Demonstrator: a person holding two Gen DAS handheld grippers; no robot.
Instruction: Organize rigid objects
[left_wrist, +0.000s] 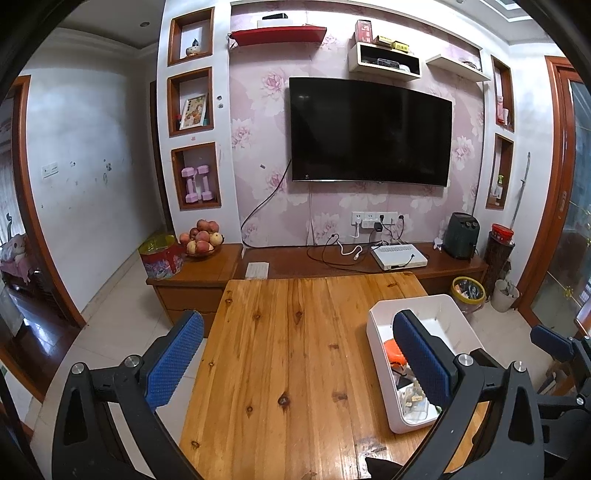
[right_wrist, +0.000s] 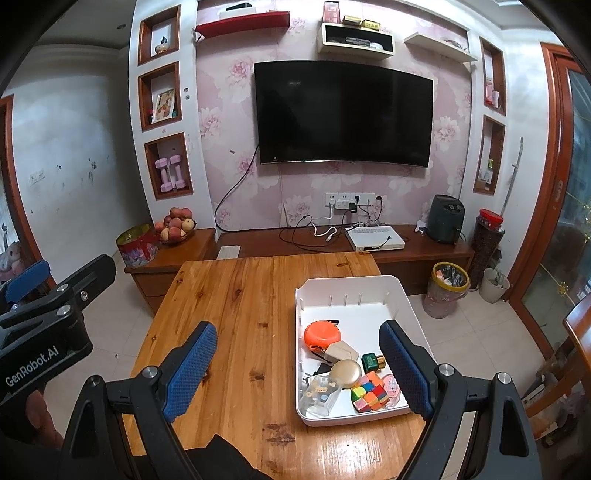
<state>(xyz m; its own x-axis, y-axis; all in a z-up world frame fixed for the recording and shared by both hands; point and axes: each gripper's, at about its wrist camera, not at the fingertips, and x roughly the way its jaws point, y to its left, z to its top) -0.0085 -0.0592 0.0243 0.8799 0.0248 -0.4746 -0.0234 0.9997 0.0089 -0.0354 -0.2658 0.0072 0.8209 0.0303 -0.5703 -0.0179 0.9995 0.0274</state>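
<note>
Wooden plank table (right_wrist: 240, 314): bare apart from the white rectangular plastic bin (right_wrist: 400, 291) on its right side, long axis running away from the cameras toward the TV wall.

Bin near end holds the pile: orange round tape measure (right_wrist: 322, 331) furthest in, beige hexagonal case (right_wrist: 341, 351) touching it, gold round compact (right_wrist: 345, 373), multicolour puzzle cube (right_wrist: 369, 393) at the near wall, clear plastic cup (right_wrist: 318, 394) tipped on its side, small green bottle (right_wrist: 373, 361).

Left gripper (left_wrist: 295, 354): jaws wide apart, empty, over the table left of the bin.

Right gripper (right_wrist: 299, 363): jaws wide apart, empty; right pad overlaps the bin's right wall in view.
</note>
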